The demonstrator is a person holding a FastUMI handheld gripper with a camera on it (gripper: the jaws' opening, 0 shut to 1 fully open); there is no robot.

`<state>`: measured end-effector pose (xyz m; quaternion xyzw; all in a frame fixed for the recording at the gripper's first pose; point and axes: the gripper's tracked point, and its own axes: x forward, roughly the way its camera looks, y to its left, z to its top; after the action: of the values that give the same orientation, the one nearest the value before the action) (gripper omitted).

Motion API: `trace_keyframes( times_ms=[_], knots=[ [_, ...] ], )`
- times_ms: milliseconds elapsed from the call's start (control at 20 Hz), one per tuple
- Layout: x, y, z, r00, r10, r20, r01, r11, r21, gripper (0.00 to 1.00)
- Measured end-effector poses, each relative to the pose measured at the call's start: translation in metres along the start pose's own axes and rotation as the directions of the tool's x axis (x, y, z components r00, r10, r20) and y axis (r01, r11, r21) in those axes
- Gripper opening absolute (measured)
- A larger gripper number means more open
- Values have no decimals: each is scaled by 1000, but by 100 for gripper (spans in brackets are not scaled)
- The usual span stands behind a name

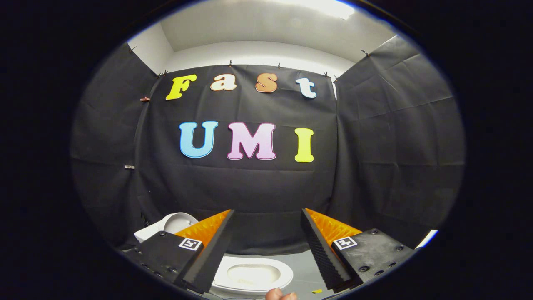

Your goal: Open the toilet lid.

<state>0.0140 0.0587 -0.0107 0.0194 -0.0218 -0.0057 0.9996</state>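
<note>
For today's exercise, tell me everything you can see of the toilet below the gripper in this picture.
The toilet is white and glossy, like ceramic or plastic. It sits low on a grey floor, before the black cloth wall. Its oval top shows between and below the fingers of the open gripper, with a shallow oval hollow at its middle. Whether that surface is lid or seat, I cannot tell. The fingers hover apart from it.

A glossy white oval ceramic toilet bowl (254,275) sits on pale grey floor (306,268); behind the bowl hangs creased matte black cloth (258,187)
</note>
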Motion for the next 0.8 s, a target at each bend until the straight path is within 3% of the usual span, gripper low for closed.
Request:
trace_keyframes(
  times_ms=[800],
  knots=[
    [-3, 6, 0, 1000, 7, -8, -7, 1000, -29, 98]
  ],
)
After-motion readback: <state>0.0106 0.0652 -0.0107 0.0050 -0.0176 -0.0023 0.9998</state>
